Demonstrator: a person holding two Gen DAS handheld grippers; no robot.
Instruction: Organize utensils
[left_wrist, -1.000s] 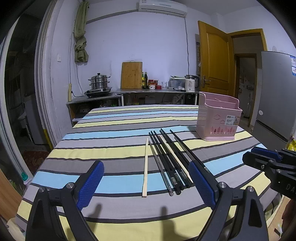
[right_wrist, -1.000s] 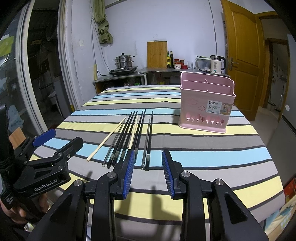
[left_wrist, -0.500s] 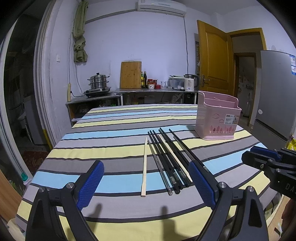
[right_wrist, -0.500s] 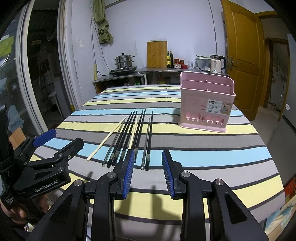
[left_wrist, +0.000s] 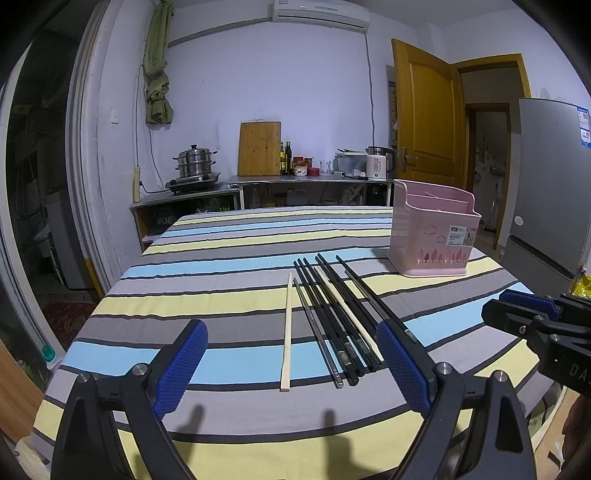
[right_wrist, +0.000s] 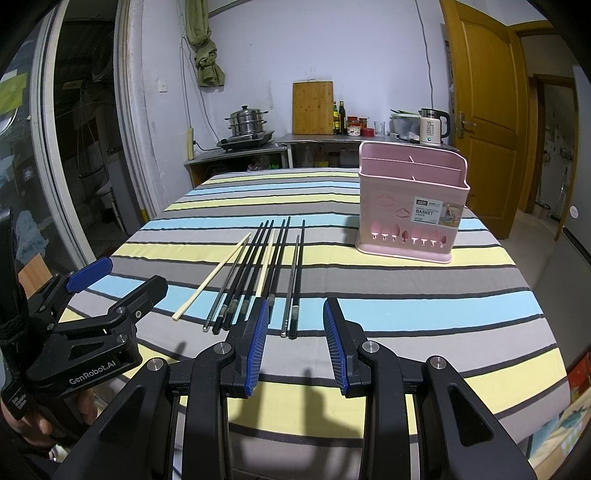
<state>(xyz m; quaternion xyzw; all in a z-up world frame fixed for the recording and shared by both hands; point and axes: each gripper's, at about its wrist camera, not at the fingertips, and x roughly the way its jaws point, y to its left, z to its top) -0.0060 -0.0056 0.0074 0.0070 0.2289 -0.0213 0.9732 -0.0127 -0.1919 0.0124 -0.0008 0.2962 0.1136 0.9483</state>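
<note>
A: Anything done yet?

B: Nothing, by the look of it. Pink plastic utensil basket with divided compartments (right_wrist: 412, 206) standing upright toward the far right of the striped blue, yellow and grey tablecloth (left_wrist: 229, 258), seemingly empty, though hard to see to the bottom of it.

A: And the utensils?

B: All flat on the cloth, well apart from the basket. Bundle of long black chopsticks (right_wrist: 255, 266) lying side by side, with a pale cream chopstick (right_wrist: 265, 264) mixed in among them. Single light wooden chopstick (left_wrist: 286, 328) a little apart on the left of the bundle. Thin grey metal chopsticks (right_wrist: 293, 280) on the right edge, just beside the black ones.

A: Grippers?

B: Left gripper with blue pads (left_wrist: 291, 365) spread wide, gripping nothing, hovering above the near ends of the wooden stick and the bundle. Right gripper with blue ribbed pads (right_wrist: 293, 343) parted more narrowly, also empty, lined up roughly with the near ends of the grey pair.

A: So what remains?

B: Probably everything: picking up each chopstick, carrying it across, dropping it upright into a compartment
</note>
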